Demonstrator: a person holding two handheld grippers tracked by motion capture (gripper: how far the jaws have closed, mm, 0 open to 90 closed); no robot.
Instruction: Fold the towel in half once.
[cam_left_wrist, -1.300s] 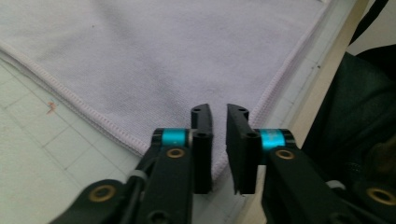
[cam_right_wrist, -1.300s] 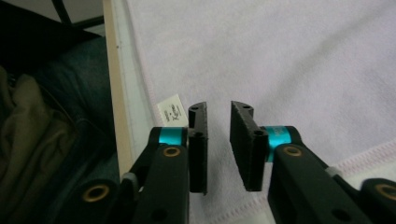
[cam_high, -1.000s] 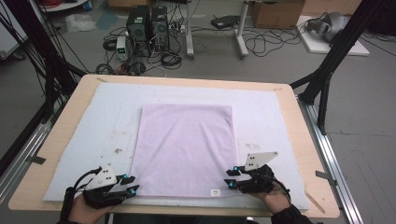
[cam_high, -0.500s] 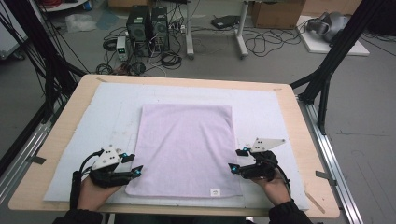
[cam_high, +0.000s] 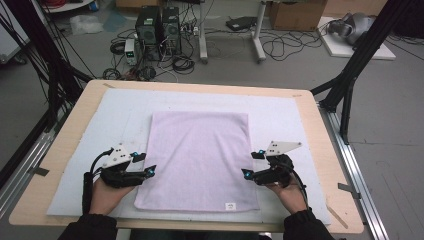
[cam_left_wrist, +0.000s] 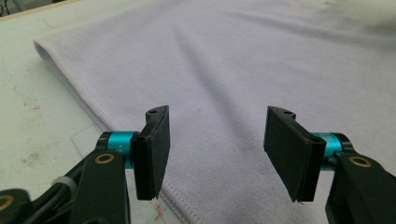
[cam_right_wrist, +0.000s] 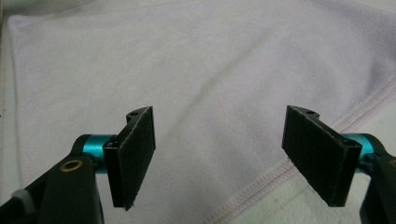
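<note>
A lavender towel (cam_high: 197, 160) lies flat in the middle of the white mat. My left gripper (cam_high: 146, 163) stands open at the towel's left edge, pointing inward. In the left gripper view its jaws (cam_left_wrist: 217, 149) have just been opening, and they hang over the hemmed edge of the towel (cam_left_wrist: 224, 60) with nothing between them. My right gripper (cam_high: 250, 164) stands open at the towel's right edge, facing the left one. In the right gripper view its jaws (cam_right_wrist: 219, 154) have also just been opening, with only the flat towel (cam_right_wrist: 187, 60) below them.
The white mat (cam_high: 100, 125) covers most of the wooden table (cam_high: 65, 135). A small white label (cam_high: 230, 205) marks the towel's near edge. Beyond the far edge, computer towers (cam_high: 157, 25) and cables sit on the floor. Black frame legs (cam_high: 350, 85) stand at the right.
Both grippers have moved from the towel's near corners farther up along its side edges. Their jaws stand wider apart. The towel lies flat as before.
</note>
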